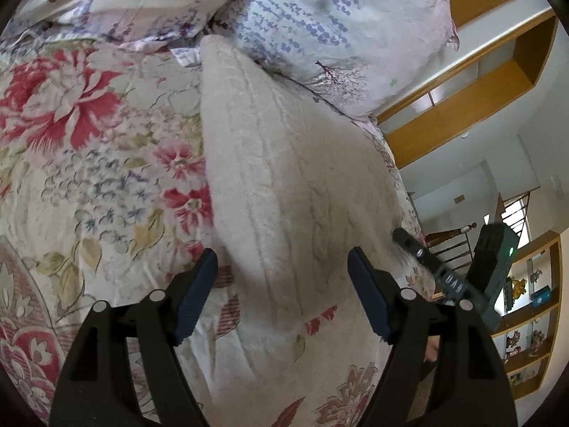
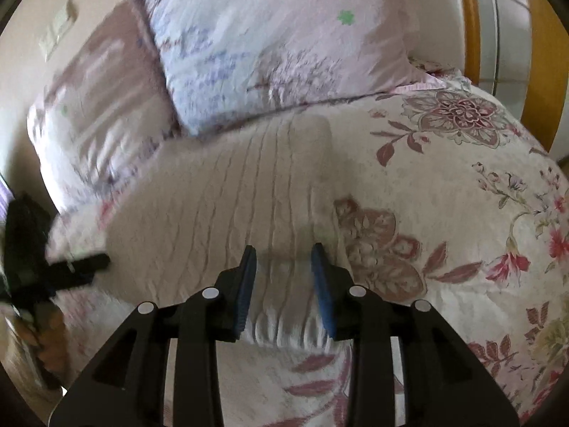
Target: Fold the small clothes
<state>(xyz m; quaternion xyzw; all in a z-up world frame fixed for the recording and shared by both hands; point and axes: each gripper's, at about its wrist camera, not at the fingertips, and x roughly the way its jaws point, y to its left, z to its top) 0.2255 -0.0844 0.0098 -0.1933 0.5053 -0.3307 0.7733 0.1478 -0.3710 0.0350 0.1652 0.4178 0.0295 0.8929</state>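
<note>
Soft even daylight in both fisheye views, no glare, faint shadow under the right gripper on the cream knit garment, left-wrist view mostly sharp, right-wrist view motion-blurred especially on the pillows and left edge, strong barrel bending with dark vignette corners.

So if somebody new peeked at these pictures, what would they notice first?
Probably the fluffy cream knitted garment lying in the middle of the flowery bedspread, reaching up towards a pale pillow with purple sprigs. Then the two black grippers with blue pads: the left gripper spread wide over the knit's near end, and the right gripper, narrower, with nothing pinched, above its ribbed hem.
</note>
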